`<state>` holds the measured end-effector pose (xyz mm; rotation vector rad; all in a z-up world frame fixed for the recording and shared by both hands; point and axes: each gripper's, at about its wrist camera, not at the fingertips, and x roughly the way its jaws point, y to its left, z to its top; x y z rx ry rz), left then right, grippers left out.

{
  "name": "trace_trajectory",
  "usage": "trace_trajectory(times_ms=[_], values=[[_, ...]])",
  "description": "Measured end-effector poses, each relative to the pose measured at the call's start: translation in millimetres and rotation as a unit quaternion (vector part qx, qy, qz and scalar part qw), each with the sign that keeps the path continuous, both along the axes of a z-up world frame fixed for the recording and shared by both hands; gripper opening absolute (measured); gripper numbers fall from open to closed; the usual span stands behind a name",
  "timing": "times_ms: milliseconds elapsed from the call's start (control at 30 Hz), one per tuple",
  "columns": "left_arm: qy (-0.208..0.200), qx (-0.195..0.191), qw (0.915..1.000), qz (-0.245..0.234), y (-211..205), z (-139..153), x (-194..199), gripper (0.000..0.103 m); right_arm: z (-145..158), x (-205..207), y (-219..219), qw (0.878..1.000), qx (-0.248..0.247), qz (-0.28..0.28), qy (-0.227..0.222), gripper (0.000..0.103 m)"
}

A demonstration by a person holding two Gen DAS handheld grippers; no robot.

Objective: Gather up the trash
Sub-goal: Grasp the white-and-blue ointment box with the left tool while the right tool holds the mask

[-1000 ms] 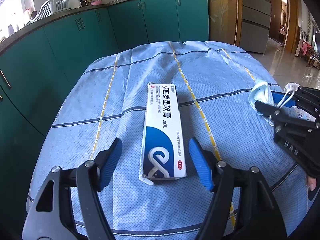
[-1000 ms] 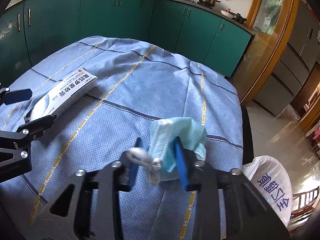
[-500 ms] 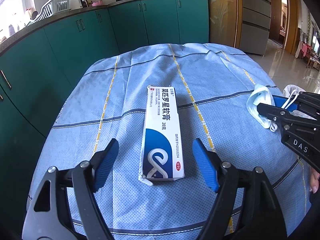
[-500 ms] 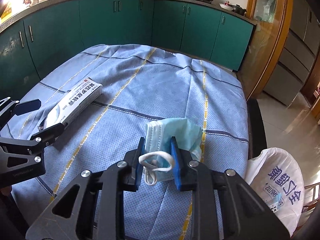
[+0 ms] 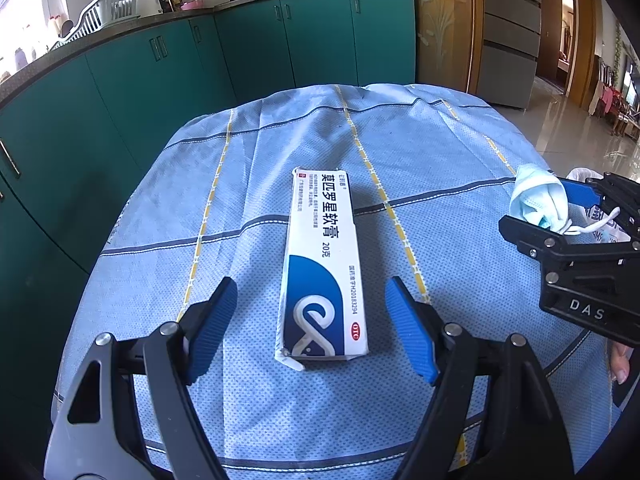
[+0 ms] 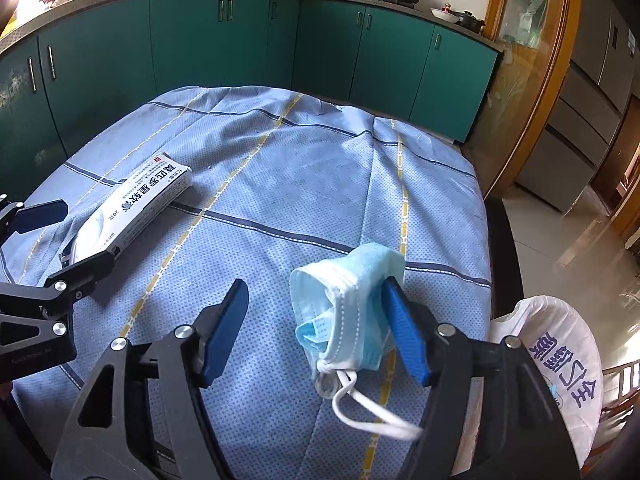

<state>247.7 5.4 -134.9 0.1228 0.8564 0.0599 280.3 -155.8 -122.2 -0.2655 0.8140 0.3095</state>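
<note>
A crumpled light-blue face mask (image 6: 348, 300) sits between the fingers of my right gripper (image 6: 315, 285), whose jaws are opening. The mask leans on the right pad (image 6: 404, 332) and is clear of the left one, with its white ear loops dangling below. In the left wrist view the mask (image 5: 538, 200) shows at the far right. A white-and-blue ointment box (image 5: 324, 256) lies flat on the blue tablecloth (image 5: 260, 184). My left gripper (image 5: 311, 284) stands open astride the box's near end, with neither pad touching it.
A white plastic bag (image 6: 560, 344) with blue print stands off the table's right edge, just beyond my right gripper. Green kitchen cabinets (image 5: 120, 100) ring the table's far and left sides. A person's fingertip (image 5: 620, 364) shows at the right edge.
My right gripper's jaws have spread apart, letting go of the mask they were pinching. My left gripper's jaws have widened slightly around the box. The box has not moved.
</note>
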Motion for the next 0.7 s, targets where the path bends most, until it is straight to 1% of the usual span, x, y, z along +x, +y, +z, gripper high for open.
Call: trace_trajectory(times_ms=[133, 167, 233, 300, 333, 400, 600, 700], values=[[0.001, -0.002, 1.0, 0.001, 2, -1, 0, 0.078, -2, 1, 3, 1.0, -0.005, 0.002, -0.003, 0.068], [0.001, -0.002, 1.0, 0.001, 2, -1, 0, 0.078, -2, 0, 3, 1.0, -0.005, 0.003, -0.005, 0.066], [0.001, -0.002, 1.0, 0.001, 2, -2, 0, 0.078, -2, 0, 4, 1.0, -0.004, 0.004, -0.006, 0.057], [0.001, -0.002, 1.0, 0.001, 2, -2, 0, 0.078, -2, 0, 4, 1.0, -0.003, 0.005, -0.003, 0.042], [0.001, -0.002, 1.0, 0.002, 2, -2, 0, 0.078, -2, 1, 3, 1.0, -0.004, 0.005, -0.003, 0.039], [0.002, -0.002, 1.0, 0.002, 2, -2, 0, 0.078, -2, 0, 2, 1.0, -0.001, 0.005, -0.004, 0.03], [0.002, -0.004, 1.0, 0.002, 1, -2, -1, 0.078, 3, 1, -5, 1.0, 0.014, 0.0, -0.003, 0.028], [0.002, -0.007, 1.0, 0.001, 1, -2, -1, 0.08, 4, 1, -7, 1.0, 0.016, -0.002, -0.002, 0.028]])
